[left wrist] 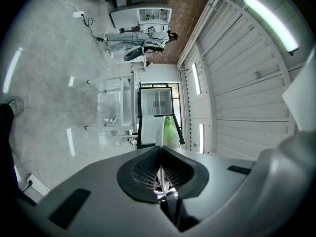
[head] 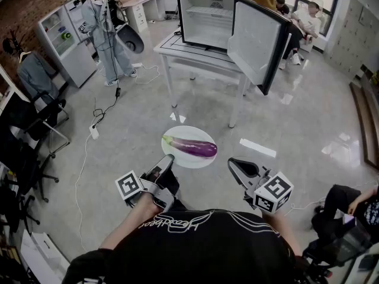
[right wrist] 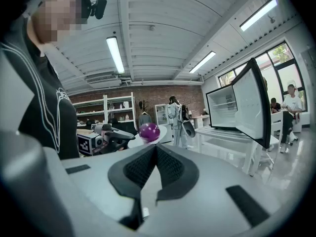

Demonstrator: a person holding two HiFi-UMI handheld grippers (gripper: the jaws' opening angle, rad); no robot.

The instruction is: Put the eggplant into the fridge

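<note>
A purple eggplant with a green stem lies on a white plate. The plate is held up in the air in front of me. My left gripper is shut on the plate's near left rim, and the thin rim shows edge-on between its jaws. My right gripper is a short way right of the plate, its jaws shut with nothing in them. From that gripper the eggplant's round end shows just past the tips. The fridge stands open on a white table, its door swung right.
A person in grey work clothes stands back left by white shelves. People sit at the back right and near right. A cable and power strip lie on the floor at left, near black chairs.
</note>
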